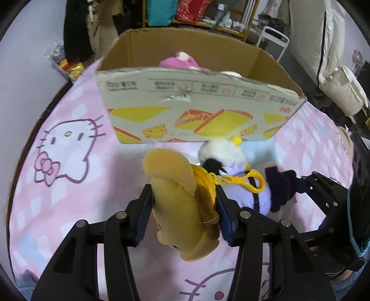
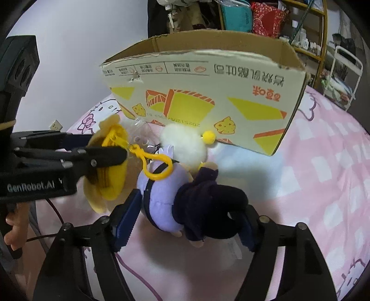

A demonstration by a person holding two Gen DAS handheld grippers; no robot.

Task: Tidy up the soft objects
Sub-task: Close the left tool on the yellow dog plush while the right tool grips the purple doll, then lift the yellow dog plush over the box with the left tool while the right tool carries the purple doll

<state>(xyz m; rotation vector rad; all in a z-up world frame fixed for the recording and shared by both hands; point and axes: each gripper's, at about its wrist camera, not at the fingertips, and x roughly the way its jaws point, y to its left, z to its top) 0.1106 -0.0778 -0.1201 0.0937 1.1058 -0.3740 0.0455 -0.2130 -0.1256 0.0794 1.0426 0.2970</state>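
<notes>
My left gripper (image 1: 182,196) is shut on a tan and yellow plush pouch (image 1: 178,199) with a yellow plastic clip (image 1: 249,181), held above the bed. The pouch also shows in the right wrist view (image 2: 111,166), with the left gripper (image 2: 69,159) around it. My right gripper (image 2: 187,220) is shut on a plush doll (image 2: 185,199) with a lilac body, dark purple clothes and a white fluffy head. The doll shows in the left wrist view (image 1: 249,180) beside the pouch. An open cardboard box (image 1: 196,101) stands just behind both toys, and a pink plush (image 1: 182,61) lies inside it.
The pink Hello Kitty bedsheet (image 1: 69,143) covers the bed. Behind the box stand shelves with teal and red bags (image 1: 180,9), a white rack (image 1: 275,41) and white bedding (image 1: 333,69). A crinkled clear plastic wrapper (image 2: 141,129) lies by the box's base.
</notes>
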